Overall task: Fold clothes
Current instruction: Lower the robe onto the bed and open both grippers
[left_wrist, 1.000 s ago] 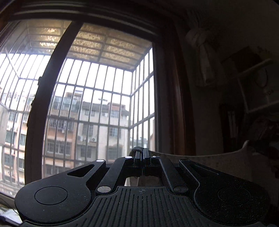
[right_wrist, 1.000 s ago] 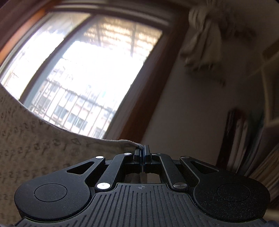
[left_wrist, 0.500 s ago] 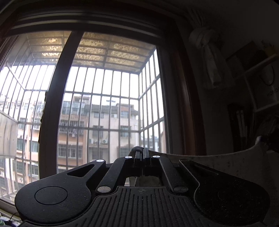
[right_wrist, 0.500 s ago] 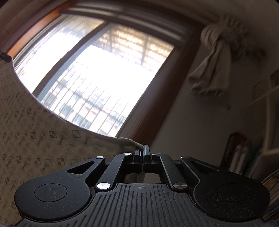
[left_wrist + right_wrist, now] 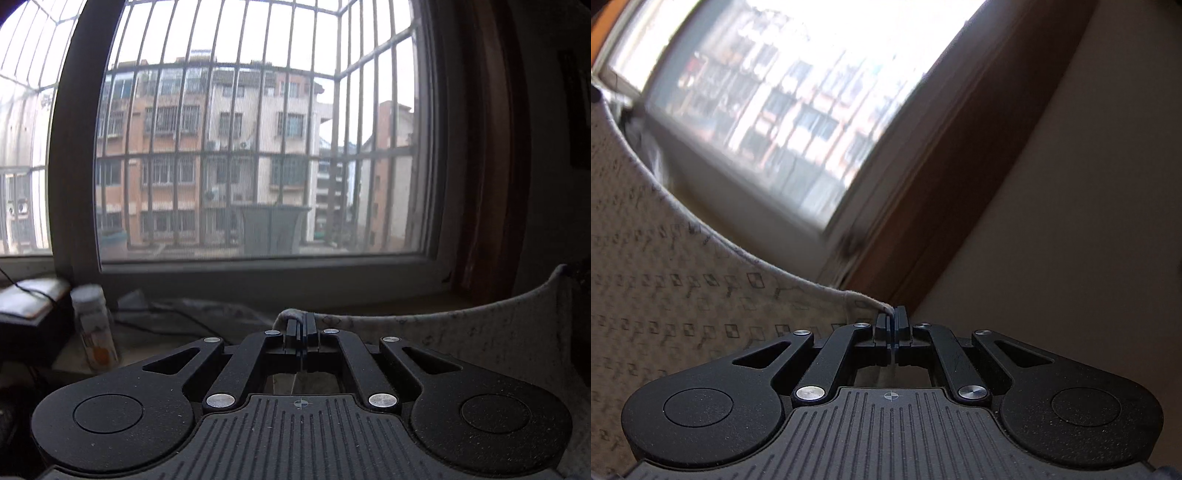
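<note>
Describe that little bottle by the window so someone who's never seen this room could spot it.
Start at the big barred window and drop to the sill at its lower left. Beside a dark box stands a small upright bottle: pale cap, whitish body, orange mark near the base, the only upright thing there.

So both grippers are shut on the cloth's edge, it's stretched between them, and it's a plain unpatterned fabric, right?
Not quite: the cloth is not plain. The right wrist view shows it printed with rows of small squares. The rest holds: the left gripper and right gripper are each shut on the cloth's edge, and it spans between them.
</note>
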`<state>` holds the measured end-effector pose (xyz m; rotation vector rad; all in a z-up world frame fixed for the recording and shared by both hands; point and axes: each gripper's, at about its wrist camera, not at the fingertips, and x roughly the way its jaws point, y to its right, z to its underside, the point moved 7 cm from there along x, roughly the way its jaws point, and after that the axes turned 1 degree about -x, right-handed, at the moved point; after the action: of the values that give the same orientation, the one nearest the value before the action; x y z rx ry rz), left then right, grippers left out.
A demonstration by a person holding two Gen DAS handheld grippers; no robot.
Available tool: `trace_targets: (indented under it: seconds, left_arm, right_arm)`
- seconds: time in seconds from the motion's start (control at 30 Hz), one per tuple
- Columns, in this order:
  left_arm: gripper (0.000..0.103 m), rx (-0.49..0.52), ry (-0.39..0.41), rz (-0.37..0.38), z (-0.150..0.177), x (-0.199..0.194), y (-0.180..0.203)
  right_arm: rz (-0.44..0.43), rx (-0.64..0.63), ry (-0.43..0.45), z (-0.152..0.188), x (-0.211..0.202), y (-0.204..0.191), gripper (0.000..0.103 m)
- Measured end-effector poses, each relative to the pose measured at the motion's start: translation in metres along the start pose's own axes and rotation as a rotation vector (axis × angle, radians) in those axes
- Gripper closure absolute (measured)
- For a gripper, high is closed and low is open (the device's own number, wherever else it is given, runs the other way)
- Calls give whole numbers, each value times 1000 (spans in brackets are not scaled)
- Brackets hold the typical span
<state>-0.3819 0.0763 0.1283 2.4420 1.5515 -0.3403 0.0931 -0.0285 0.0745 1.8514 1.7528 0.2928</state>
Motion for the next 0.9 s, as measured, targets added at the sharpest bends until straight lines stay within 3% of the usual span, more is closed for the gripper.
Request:
trace_targets:
  seconds: [0.17, 0.27, 0.33, 0.37, 0.4, 0.47, 0.53, 0.6, 0.77, 0.9]
  left_arm:
    - [102, -12, -99, -16, 44, 53, -21]
    - [102, -20, -178, -18, 65, 79, -32]
    - [100, -10, -246, -13, 80, 90, -37]
    - [91, -5, -275, -15, 87, 94, -39]
    - [75, 0, -288, -29, 93, 96, -41]
    - [61, -2, -296, -53, 100, 97, -45]
    - [61, -14, -292, -69, 104, 95, -50]
    - [54, -33, -287, -45, 109, 90, -48]
    - [52, -44, -288, 14, 123, 73, -33]
    - [38, -63, -283, 57, 125, 64, -12]
  right_arm:
    - [-37, -3, -89, 38, 54, -33, 101]
    - [-83, 38, -153, 45, 80, -43, 99]
    - [-140, 81, -200, 51, 91, -49, 90]
    - [-166, 109, -213, 54, 92, -51, 83]
    - [-192, 140, -231, 58, 92, -52, 72]
    - [-228, 210, -230, 64, 85, -49, 66]
    - [-242, 252, -238, 69, 79, -38, 66]
    - [-230, 269, -246, 77, 67, -28, 66]
    - [-213, 331, -308, 120, 33, -5, 65]
    - [-239, 374, -385, 163, 6, 3, 62]
